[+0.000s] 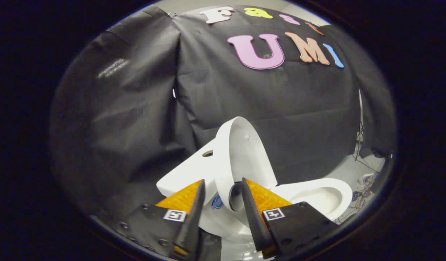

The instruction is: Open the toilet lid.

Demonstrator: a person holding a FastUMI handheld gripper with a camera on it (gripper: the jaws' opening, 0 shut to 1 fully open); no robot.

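Black cloth wall (pixel 136 108) hanging in folds at the far left and across the back. Below it, white toilet tank (pixel 188 170) with a round flush button (pixel 207 153) on its top face, just beyond the left finger (pixel 194 203). Gripper (pixel 223 188) low in the foreground, fingers apart with a clear gap between them, clamped on nothing. In that gap and rising above it, toilet lid (pixel 241 156), raised and standing nearly upright, tilted back toward the tank, pale underside turned toward the bowl. Lower edge of the lid and a dark round hinge piece (pixel 235 197) sitting between the fingertips; cannot tell whether either finger touches the lid. Small blue sticker (pixel 217 202) on the toilet body just under the lid's edge. Right finger (pixel 250 203) just beside the hinge. Beyond and right of it, open toilet bowl (pixel 322 197) with its white rim exposed. Further right, grey floor (pixel 353 170) with a tangle of cables (pixel 364 188) beside the bowl.
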